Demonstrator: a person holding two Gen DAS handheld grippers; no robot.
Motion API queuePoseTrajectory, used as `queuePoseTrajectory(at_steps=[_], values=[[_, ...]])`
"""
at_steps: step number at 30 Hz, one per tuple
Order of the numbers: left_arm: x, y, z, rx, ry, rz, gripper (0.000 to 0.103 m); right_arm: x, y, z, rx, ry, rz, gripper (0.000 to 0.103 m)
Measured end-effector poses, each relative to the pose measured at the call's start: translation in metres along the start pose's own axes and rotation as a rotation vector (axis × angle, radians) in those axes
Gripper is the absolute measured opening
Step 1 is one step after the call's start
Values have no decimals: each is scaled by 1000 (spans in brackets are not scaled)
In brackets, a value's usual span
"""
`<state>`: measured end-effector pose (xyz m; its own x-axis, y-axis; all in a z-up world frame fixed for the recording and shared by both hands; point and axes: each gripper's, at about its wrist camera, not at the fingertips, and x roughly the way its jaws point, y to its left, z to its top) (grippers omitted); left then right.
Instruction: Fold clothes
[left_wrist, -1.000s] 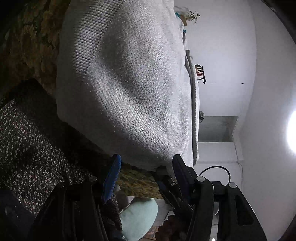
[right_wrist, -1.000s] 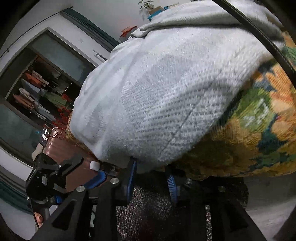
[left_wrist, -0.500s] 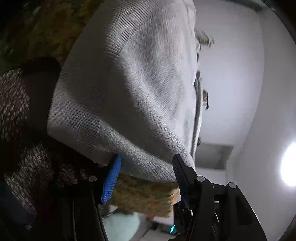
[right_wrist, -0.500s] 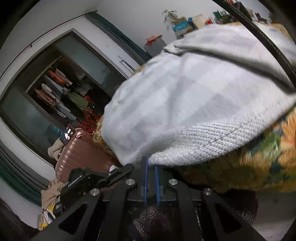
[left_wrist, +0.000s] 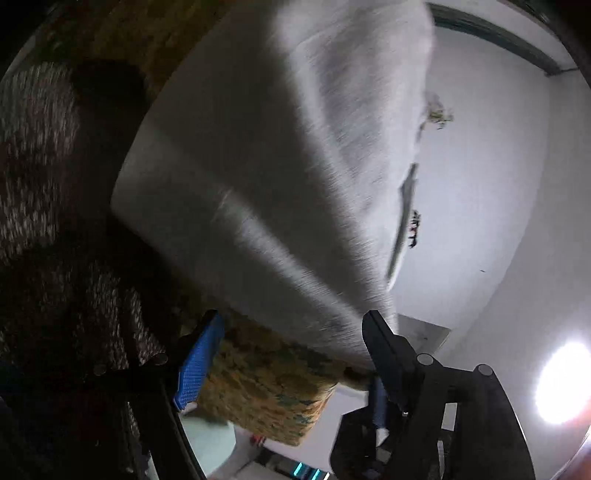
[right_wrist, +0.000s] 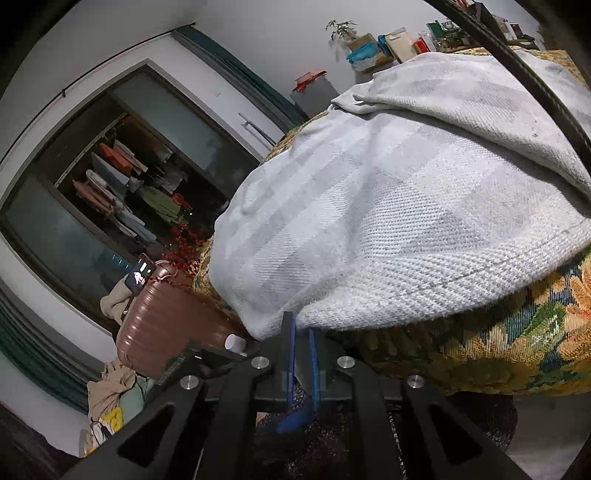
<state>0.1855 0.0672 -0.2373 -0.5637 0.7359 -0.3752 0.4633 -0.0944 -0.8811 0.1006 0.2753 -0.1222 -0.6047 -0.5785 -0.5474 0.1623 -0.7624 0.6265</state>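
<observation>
A pale grey woven cloth (right_wrist: 388, 221) lies over a table with a yellow floral cover (right_wrist: 498, 350). My right gripper (right_wrist: 302, 326) is shut on the cloth's near hem, and the fabric rises straight out of the blue pads. In the left wrist view the same cloth (left_wrist: 277, 166) is blurred and hangs over the floral cover (left_wrist: 266, 387). My left gripper (left_wrist: 291, 321) sits at the cloth's lower edge and its jaws are opening. The hem lies between the blue pad (left_wrist: 199, 362) and the black finger, but neither presses on it.
A brown suitcase (right_wrist: 166, 325) stands left of the table, below an open wardrobe (right_wrist: 122, 184) of hanging clothes. A black cable (right_wrist: 517, 74) crosses the cloth's far side. Dark speckled fabric (left_wrist: 37, 147) fills the left. A lamp (left_wrist: 561, 380) glares at the right.
The right gripper went from open around the hem to shut on it and rose. The left gripper rolled, slid along the cloth's edge, and its jaws spread wider.
</observation>
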Motion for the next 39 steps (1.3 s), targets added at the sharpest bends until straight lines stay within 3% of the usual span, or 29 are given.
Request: queuePoseTrajectory(at_steps=[4, 5, 6, 7, 8, 9, 10, 11, 13, 16, 19, 22, 25, 28, 30, 33, 36, 37, 38, 39], values=[[11, -5, 6, -8, -44, -17, 77, 0, 1, 0, -5, 0, 2, 8], [16, -8, 11, -2, -30, -17, 72, -1, 0, 1, -4, 1, 0, 8], [22, -13, 12, 19, 23, -12, 62, -1, 0, 1, -3, 1, -2, 8], [27, -18, 13, 42, 82, -5, 36, -2, -1, 1, -3, 2, -6, 8], [33, -23, 15, 65, 140, 1, 20, -3, -2, 0, -5, 2, -23, 13], [29, -27, 16, 90, 169, 3, 16, -6, -2, -1, -13, 0, -42, 15], [25, -31, 17, 115, 192, 5, 11, -9, -2, -2, -21, -4, -74, 26], [21, -32, 19, 115, 215, -11, 7, -13, -4, -3, -18, -10, -106, 57], [9, -32, 24, 98, 237, -34, 7, -28, -13, -7, 23, -37, -158, 72], [-5, -37, 27, 95, 255, -30, 7, -59, -38, -3, 123, -74, -204, 72], [-10, -56, 19, 159, 268, -33, 6, -102, -61, 13, 177, -195, -291, 73], [-12, -77, 13, 239, 248, -24, 6, -138, -92, 36, 280, -315, -384, 80], [-9, -93, 8, 292, 210, 5, 6, -150, -134, 67, 424, -346, -450, 80], [-3, -120, 32, 329, 186, 0, 6, -142, -168, 98, 502, -305, -517, 80], [2, -134, 21, 350, 172, -9, 6, -134, -196, 118, 573, -263, -545, 79], [-20, -163, 61, 389, 150, -5, 6, -127, -213, 131, 610, -282, -470, 77], [-16, -158, 65, 384, 145, -11, 6, -121, -220, 142, 613, -260, -454, 74], [-16, -155, 72, 382, 144, -10, 6, -121, -222, 143, 608, -260, -463, 56], [-16, -155, 74, 384, 142, -8, 6, -121, -225, 143, 606, -260, -467, 23], [-16, -154, 75, 386, 139, -6, 6, -122, -229, 142, 621, -255, -433, 16]])
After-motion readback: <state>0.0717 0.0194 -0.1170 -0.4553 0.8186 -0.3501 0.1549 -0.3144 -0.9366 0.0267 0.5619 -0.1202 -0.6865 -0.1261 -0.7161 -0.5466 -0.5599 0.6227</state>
